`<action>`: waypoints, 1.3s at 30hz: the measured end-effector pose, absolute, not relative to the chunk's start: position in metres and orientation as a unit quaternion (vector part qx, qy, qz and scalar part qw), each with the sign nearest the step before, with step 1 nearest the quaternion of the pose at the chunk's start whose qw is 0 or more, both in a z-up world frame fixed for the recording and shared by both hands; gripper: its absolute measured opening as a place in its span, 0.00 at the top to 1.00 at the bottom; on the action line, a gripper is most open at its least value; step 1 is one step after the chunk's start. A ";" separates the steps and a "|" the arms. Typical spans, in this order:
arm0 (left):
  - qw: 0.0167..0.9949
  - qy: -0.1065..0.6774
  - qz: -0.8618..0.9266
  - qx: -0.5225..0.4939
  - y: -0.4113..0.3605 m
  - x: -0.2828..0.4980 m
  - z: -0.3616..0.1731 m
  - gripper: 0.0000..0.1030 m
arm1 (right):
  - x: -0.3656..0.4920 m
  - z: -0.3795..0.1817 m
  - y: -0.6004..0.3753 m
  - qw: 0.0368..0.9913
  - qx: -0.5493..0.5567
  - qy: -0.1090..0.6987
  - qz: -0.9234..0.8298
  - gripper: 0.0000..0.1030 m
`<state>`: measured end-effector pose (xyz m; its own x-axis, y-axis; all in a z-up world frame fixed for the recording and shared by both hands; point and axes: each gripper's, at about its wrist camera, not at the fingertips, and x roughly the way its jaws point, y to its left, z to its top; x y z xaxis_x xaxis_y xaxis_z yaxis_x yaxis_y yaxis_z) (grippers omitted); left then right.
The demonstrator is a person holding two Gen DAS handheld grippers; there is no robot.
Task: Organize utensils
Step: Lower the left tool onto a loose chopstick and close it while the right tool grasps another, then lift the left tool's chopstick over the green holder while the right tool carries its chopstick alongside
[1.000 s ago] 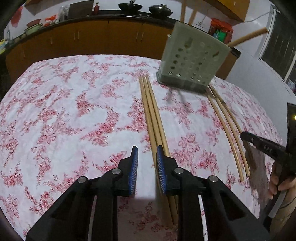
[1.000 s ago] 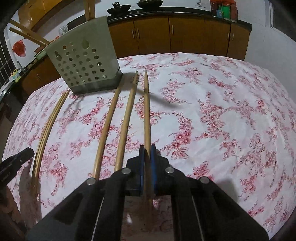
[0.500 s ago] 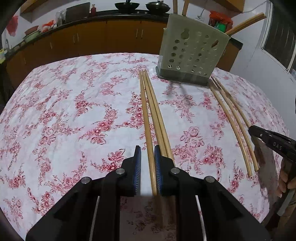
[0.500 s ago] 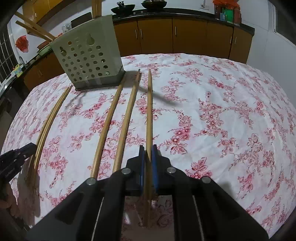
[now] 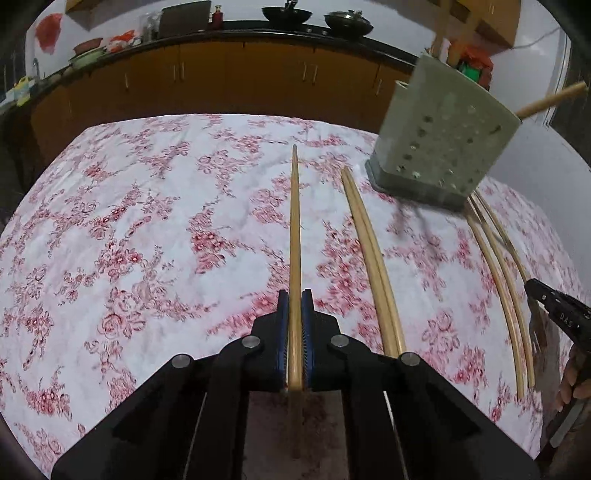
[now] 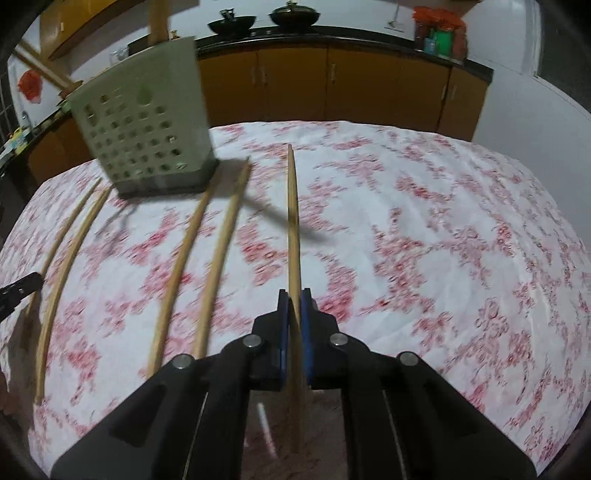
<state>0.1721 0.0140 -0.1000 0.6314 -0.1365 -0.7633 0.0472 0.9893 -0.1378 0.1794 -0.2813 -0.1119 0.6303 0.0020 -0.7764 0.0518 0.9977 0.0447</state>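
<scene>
Behind, floral tablecloth [image 5: 147, 229], wooden cabinets [image 5: 229, 81].

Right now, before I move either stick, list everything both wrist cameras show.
chopsticks: six, pale wood, on the tablecloth; one in the left grip, one in the right, two pairs lying loose
utensil holder: one, grey-green, perforated, far side of table; wooden sticks poke out, count unclear
tablecloth: one, white with red flowers
cabinets: brown, behind the table
pans: two, dark, on the counter
left hand-held gripper: black, blue pads, jaws just closed onto a chopstick
right hand-held gripper: black, blue pads, shut on a chopstick
</scene>
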 end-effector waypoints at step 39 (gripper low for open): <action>0.902 0.421 -0.061 -0.077 0.018 0.170 -0.101 0.91 | 0.175 -0.115 -0.284 0.907 0.039 0.420 -0.010 0.90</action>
